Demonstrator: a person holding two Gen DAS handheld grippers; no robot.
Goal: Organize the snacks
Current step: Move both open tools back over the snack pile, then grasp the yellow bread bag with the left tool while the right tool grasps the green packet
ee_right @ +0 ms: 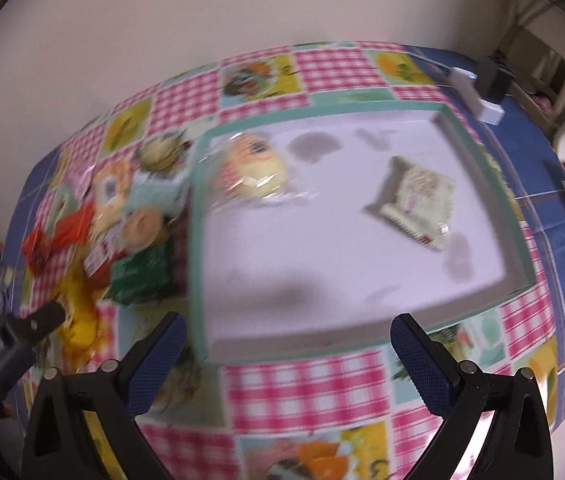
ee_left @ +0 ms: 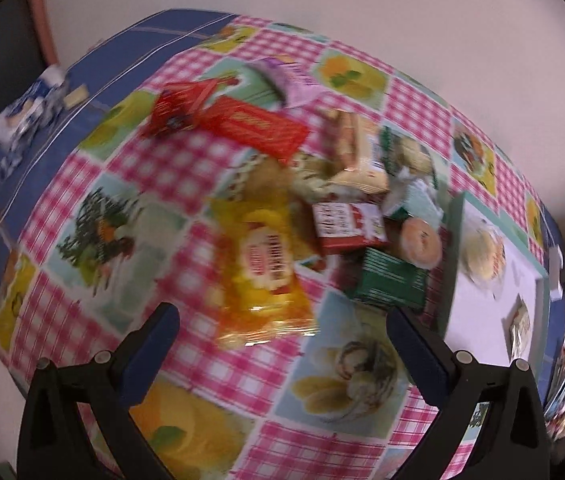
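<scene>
Both tongs stand wide open and empty. The left tongs (ee_left: 282,320) hover over a yellow plastic snack bag (ee_left: 262,268) at the near edge of a heap of wrapped snacks (ee_left: 346,184) on the pink-checked worktop (ee_left: 154,168). The right tongs (ee_right: 286,332) hover at the near rim of a shallow white tray with a green edge (ee_right: 198,240), which holds a clear-wrapped round bun (ee_right: 252,170) and a pale green sachet (ee_right: 422,196), well apart. The heap lies just beside the tray's left side.
</scene>
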